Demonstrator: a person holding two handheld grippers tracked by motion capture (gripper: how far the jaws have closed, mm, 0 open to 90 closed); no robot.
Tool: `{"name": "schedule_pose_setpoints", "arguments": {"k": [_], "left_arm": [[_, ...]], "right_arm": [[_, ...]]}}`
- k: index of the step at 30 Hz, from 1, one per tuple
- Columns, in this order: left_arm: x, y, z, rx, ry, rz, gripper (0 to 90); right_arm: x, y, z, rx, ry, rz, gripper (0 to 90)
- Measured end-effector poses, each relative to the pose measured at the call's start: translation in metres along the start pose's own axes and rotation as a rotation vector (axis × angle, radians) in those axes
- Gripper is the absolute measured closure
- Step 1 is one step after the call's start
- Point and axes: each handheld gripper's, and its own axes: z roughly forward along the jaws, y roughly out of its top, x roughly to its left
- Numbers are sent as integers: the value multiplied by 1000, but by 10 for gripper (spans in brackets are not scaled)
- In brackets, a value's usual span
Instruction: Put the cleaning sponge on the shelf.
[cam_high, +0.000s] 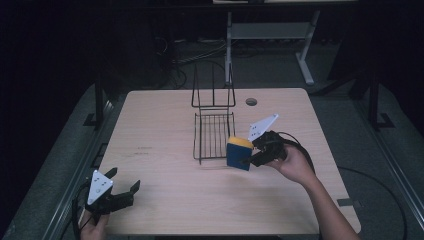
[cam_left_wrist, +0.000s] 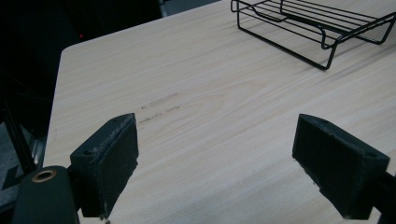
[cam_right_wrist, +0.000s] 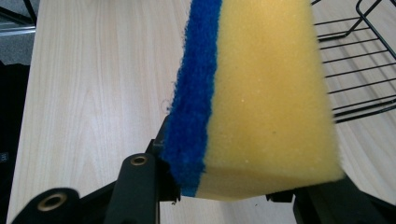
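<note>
Surface: pale wood worktop (cam_high: 165, 200), dark room | Container: black wire rack (cam_high: 214, 135), nothing in it | Right hand-held gripper (cam_high: 248, 159) pinching yellow-and-blue sponge (cam_high: 239, 153) just beside rack | Left hand-held gripper (cam_high: 123, 184) spread

wire rack (cam_high: 214, 131) mid-table, bare wood around

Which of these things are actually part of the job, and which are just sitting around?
In use:
- sponge, clamped in the right gripper
- wire rack, right beside the sponge

Just about:
- left gripper, open over bare table
- desk frame behind
</note>
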Motion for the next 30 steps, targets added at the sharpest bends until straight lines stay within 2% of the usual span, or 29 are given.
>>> {"name": "schedule_pose_setpoints", "arguments": {"k": [10,24,27,30], "left_arm": [[0,0,0,0,-5,-2,139],[0,0,1,0,-4,-4,139],[0,1,1,-1,-6,0,139],[0,1,2,3,-9,-1,139]], "right_arm": [[-7,15,0,-7,-9,-31,566],[-22,30,8,-18,0,-38,566],[-25,31,8,-46,12,-26,566],[-31,34,10,-39,8,-32,566]]}}
